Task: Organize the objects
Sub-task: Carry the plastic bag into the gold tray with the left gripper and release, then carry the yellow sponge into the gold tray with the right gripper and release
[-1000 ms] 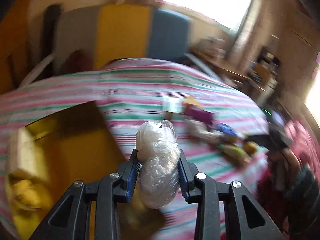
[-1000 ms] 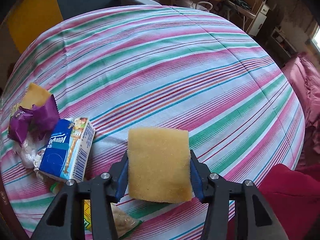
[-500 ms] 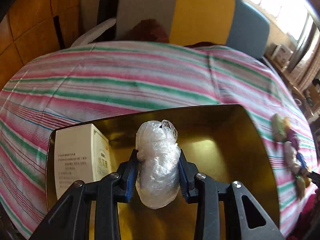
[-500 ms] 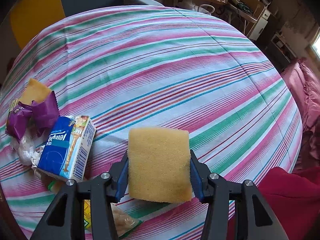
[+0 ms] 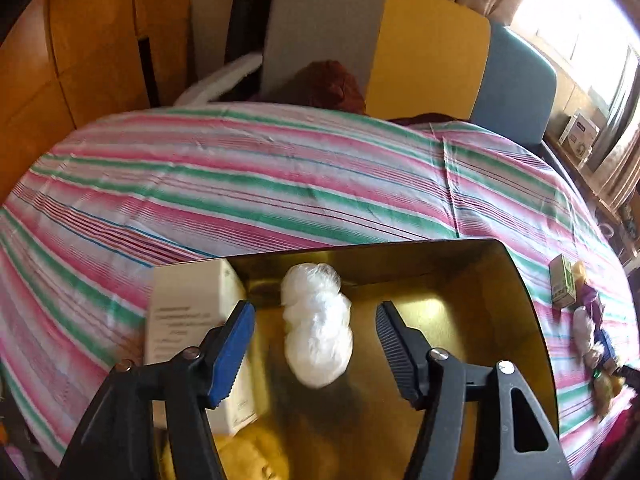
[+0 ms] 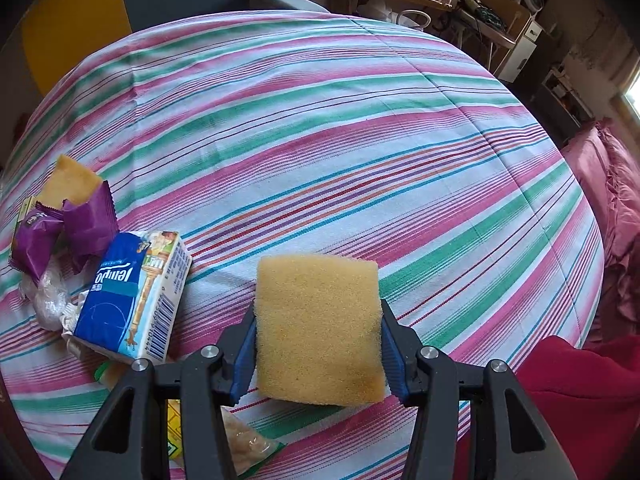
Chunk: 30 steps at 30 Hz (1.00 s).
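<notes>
While my left gripper (image 5: pixel 316 344) has just been opening, the plastic-wrapped bundle (image 5: pixel 316 324) sits free between its spread fingers, over the gold tray (image 5: pixel 516 320) — no pad touches it. A white box (image 5: pixel 192 320) stands in the tray beside my left finger. My right gripper (image 6: pixel 318 344) clamps a yellow sponge (image 6: pixel 318 328); a blue tissue pack (image 6: pixel 132 300) lies left of it.
</notes>
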Motion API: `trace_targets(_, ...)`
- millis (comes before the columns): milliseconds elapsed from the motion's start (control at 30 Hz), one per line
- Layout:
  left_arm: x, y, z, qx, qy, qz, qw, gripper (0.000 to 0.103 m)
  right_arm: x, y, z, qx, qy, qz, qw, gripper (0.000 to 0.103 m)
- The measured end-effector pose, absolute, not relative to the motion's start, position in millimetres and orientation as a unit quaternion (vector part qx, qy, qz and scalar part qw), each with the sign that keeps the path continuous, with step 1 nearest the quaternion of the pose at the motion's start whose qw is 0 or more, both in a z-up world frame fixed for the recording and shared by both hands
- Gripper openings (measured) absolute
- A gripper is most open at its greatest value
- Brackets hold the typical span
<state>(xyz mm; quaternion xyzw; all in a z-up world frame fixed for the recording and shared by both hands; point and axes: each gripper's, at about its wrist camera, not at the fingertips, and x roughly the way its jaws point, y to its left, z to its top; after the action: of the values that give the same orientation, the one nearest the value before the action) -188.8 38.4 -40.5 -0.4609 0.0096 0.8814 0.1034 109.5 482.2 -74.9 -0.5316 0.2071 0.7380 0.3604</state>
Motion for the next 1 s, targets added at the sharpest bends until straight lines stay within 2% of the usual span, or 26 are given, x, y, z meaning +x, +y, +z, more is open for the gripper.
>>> trace_targets(467, -79.8, 47.1, -19.7, -0.408, 0.036, 0.904, 0.125, 0.064, 110.7, 484.8, -74.3, -0.528, 0.201, 0.741, 0.364, 0.053)
trace_targets(1000, -43.6, 36.6, -24.4, -0.405, 0.045, 0.905, 0.124, 0.064, 110.3, 470.0, -53.1, -0.48, 0.194, 0.782, 0.347, 0.053)
